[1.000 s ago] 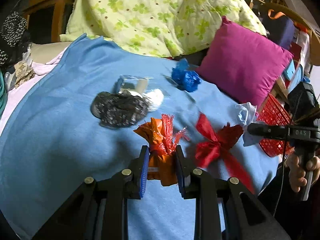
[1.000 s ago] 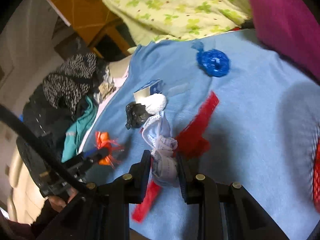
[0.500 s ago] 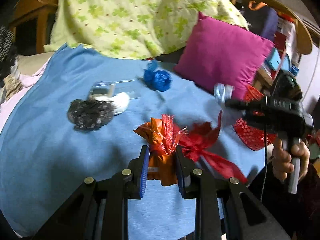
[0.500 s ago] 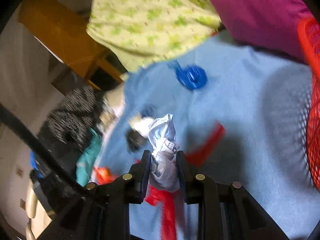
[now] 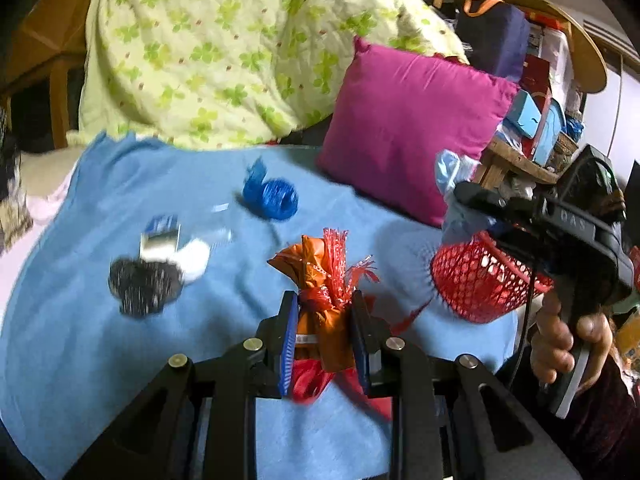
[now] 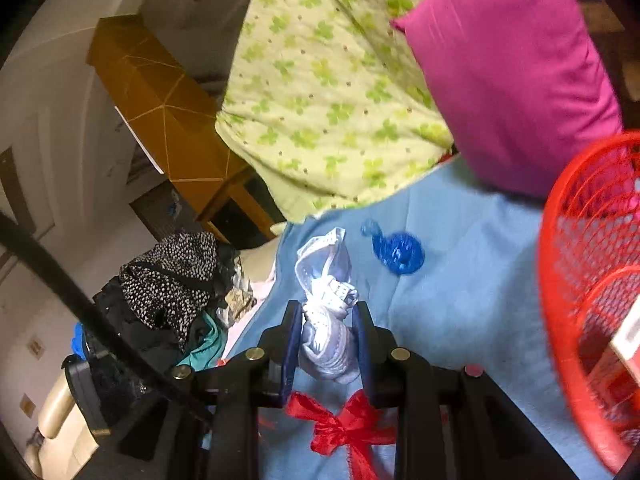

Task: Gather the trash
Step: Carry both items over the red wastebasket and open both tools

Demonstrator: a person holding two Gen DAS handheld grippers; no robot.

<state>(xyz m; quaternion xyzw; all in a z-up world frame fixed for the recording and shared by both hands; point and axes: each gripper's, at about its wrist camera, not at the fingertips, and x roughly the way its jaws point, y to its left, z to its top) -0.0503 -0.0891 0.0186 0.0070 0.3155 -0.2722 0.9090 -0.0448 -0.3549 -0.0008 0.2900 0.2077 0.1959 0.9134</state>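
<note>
My left gripper [image 5: 322,316] is shut on an orange foil wrapper [image 5: 320,300] with red mesh netting, held above the blue blanket [image 5: 80,340]. In the right wrist view my right gripper [image 6: 329,326] is shut on a crumpled pale blue plastic bag [image 6: 326,300]. In the left wrist view that right gripper [image 5: 464,200], held by a person's hand [image 5: 568,340], carries the pale bag [image 5: 454,172] just over the red mesh basket [image 5: 480,284]. A red ribbon bow [image 6: 348,428] lies on the blanket under my right gripper. A blue plastic bundle [image 5: 272,198], a black crumpled piece [image 5: 142,284] and a white wad [image 5: 196,256] lie farther off.
A magenta pillow [image 5: 408,128] and a green-flowered quilt [image 5: 224,52] stand behind the blanket. The red basket [image 6: 592,280] holds a red-and-white box [image 6: 624,344]. Piled clothes [image 6: 172,276] lie left of the bed. Cluttered shelves [image 5: 536,120] rise behind the basket.
Both grippers rose and swung right toward the red basket with their loads. The pale bag went from above the blanket's edge to just over the basket rim. The red bow stayed on the blanket.
</note>
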